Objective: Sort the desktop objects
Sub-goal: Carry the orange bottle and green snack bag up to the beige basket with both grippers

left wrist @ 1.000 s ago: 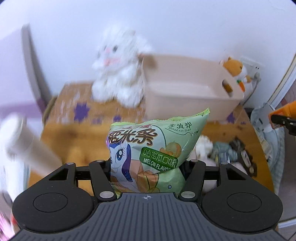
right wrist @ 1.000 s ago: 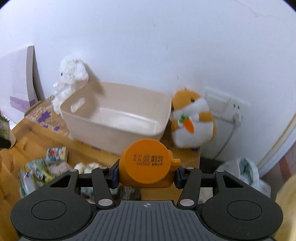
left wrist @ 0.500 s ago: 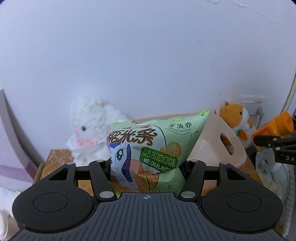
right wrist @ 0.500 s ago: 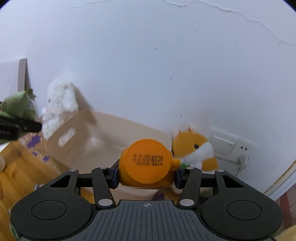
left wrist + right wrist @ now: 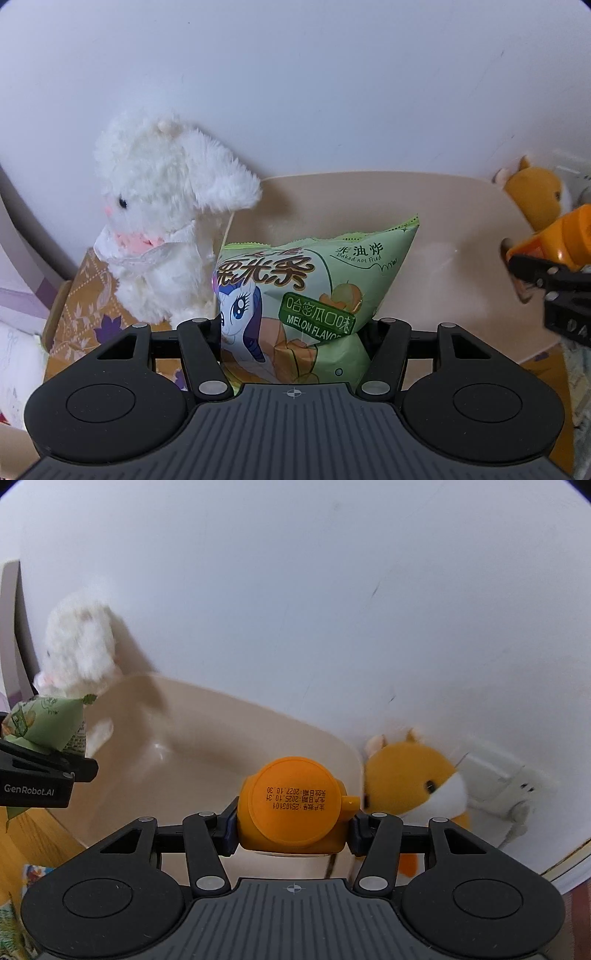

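Above the beige bin (image 5: 424, 206), the left tongs (image 5: 295, 332) clamp a snack bag (image 5: 306, 291) while the right tongs (image 5: 293, 821) grip an orange bottle (image 5: 291, 808); crowding together, they could collide.

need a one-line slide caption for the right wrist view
Right gripper clamps an orange plastic bottle above the beige plastic bin, flanked by white and orange plush toys.

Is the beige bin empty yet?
Looks empty: the bin's visible floor is bare. Snack bag and orange bottle are held, not dropped.
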Motion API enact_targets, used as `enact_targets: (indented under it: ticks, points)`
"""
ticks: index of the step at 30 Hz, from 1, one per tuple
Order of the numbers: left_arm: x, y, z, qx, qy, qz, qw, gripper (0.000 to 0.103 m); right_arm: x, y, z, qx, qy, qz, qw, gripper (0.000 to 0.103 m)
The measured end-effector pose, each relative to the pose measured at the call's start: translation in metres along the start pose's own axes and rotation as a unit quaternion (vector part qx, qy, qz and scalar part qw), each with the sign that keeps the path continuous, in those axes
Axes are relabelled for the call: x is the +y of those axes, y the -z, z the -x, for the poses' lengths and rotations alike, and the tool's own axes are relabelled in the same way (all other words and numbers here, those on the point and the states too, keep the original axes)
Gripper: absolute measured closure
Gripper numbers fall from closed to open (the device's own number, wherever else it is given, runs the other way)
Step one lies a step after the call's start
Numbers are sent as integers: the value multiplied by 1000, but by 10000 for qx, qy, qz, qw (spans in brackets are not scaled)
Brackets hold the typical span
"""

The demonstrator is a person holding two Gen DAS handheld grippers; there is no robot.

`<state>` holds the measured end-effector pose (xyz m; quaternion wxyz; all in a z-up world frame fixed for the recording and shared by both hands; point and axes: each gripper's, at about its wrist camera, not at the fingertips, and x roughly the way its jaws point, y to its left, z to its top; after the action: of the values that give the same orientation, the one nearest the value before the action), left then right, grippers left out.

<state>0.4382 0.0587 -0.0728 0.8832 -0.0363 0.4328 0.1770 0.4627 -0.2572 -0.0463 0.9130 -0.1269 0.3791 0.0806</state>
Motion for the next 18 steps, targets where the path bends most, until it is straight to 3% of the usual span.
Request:
enact_targets:
  ticks: [5, 10, 18]
  points:
    - [-13, -1, -6, -86, -193, -331, 9992, 42, 12, 9, -30, 409, -77, -83, 9991, 53]
    - [-26, -3, -7, -369, -75, -589, 9976, 42, 24, 16, -41, 577, -11, -10, 9983, 53]
    - [-33, 3, -28, -57, 15, -730, 9973, 41, 24, 23, -42, 668, 102, 50, 9977, 53]
